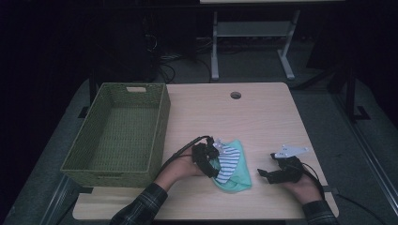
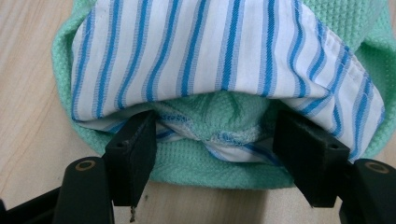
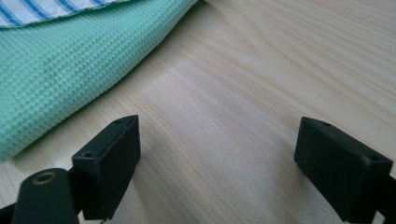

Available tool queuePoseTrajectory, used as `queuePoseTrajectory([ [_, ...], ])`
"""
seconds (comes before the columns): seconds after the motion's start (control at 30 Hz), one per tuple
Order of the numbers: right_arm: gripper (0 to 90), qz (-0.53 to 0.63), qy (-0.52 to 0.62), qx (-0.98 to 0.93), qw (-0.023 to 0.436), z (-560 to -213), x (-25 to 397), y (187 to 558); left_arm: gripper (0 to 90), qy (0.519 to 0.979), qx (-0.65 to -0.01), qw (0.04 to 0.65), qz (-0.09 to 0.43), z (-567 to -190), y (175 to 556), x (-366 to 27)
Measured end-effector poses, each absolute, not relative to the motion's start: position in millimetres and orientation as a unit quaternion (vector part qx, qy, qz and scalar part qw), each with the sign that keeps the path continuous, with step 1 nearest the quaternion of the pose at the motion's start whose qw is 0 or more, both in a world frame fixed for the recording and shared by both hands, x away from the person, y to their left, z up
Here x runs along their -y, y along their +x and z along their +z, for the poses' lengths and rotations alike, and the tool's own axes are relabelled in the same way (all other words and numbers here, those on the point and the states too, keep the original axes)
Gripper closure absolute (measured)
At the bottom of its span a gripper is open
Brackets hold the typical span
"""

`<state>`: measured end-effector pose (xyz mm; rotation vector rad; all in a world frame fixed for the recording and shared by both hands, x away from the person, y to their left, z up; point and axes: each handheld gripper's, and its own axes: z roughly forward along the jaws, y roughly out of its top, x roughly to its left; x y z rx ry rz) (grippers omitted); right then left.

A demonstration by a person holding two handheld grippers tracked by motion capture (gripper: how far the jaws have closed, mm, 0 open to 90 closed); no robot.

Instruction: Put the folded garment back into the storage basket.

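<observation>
Currently the left gripper [image 2: 215, 140], jaws wide, straddles the folded striped-and-green waffle cloth bundle [image 1: 231, 165] near the table's front edge; nothing gripped. The right gripper [image 3: 217, 163] waits open (empty). Next, probably: close, lift toward the green woven basket [image 1: 118, 131].

We see a rectangular green woven basket [image 1: 117, 133] with a cut-out handle in its far wall, standing on the left part of a light wooden table [image 1: 263, 117] and overhanging its left edge a little; the basket holds nothing that we can make out; near the table's far edge we note a small round cable hole [image 1: 235, 95]; beyond the table, on the grey carpeted floor [image 1: 253, 70], stands the pale metal frame of a second desk [image 1: 253, 33]; dark cables [image 1: 164, 61] lie tangled on the floor to its left; the surroundings are too dark for us to tell more.
</observation>
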<state>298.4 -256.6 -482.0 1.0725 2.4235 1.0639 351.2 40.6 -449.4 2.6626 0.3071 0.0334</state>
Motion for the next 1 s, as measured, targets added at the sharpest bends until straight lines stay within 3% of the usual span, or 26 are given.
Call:
queuePoseTrajectory([
  [0.4, 14.2, 0.369, 0.373, -0.839, 0.142, -482.1, 256.4, 298.4, 37.9, 0.966, -0.122, 0.229, 0.014, -448.1, 349.6, -40.8],
  [0.77, 14.1, 0.369, 0.373, -0.839, 0.142, -482.1, 256.2, 298.5, 69.4, 0.965, -0.120, 0.233, 0.000, -445.4, 347.9, -41.9],
  [1.0, 14.1, 0.369, 0.373, -0.839, 0.142, -482.1, 256.2, 298.6, 76.6, 0.964, -0.124, 0.235, -0.007, -445.3, 349.4, -42.3],
])
